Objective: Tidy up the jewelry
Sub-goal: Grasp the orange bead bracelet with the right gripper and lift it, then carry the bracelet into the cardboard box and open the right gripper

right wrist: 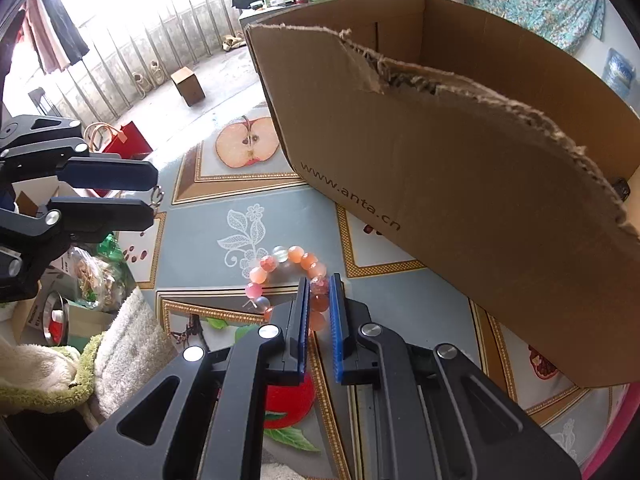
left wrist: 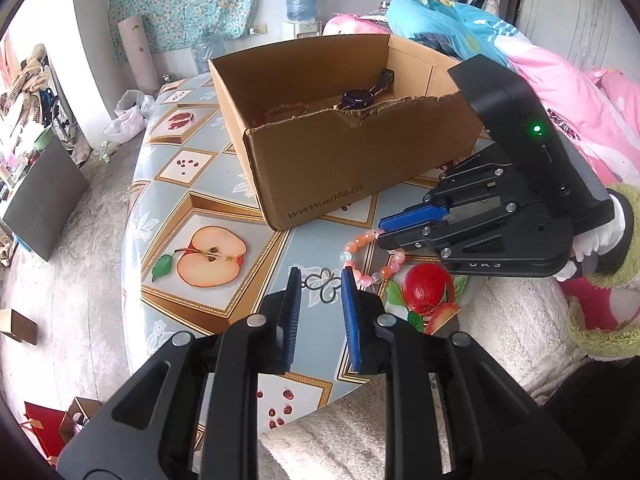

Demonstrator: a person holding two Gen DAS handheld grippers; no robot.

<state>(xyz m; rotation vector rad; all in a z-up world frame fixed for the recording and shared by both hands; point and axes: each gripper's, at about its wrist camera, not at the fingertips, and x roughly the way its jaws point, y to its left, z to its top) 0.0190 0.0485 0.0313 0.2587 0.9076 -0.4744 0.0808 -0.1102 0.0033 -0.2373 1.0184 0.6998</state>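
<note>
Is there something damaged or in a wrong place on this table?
Yes. The cardboard box has a torn, ragged top edge on its near wall. A bead bracelet lies outside it on the table, pinched by the right gripper, while a watch already lies inside.

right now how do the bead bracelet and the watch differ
The bead bracelet lies on the table outside the cardboard box; the watch is inside it. The bracelet is pink and orange beads; the watch is dark with a strap. The right gripper is closed on the bracelet; nothing touches the watch.
</note>
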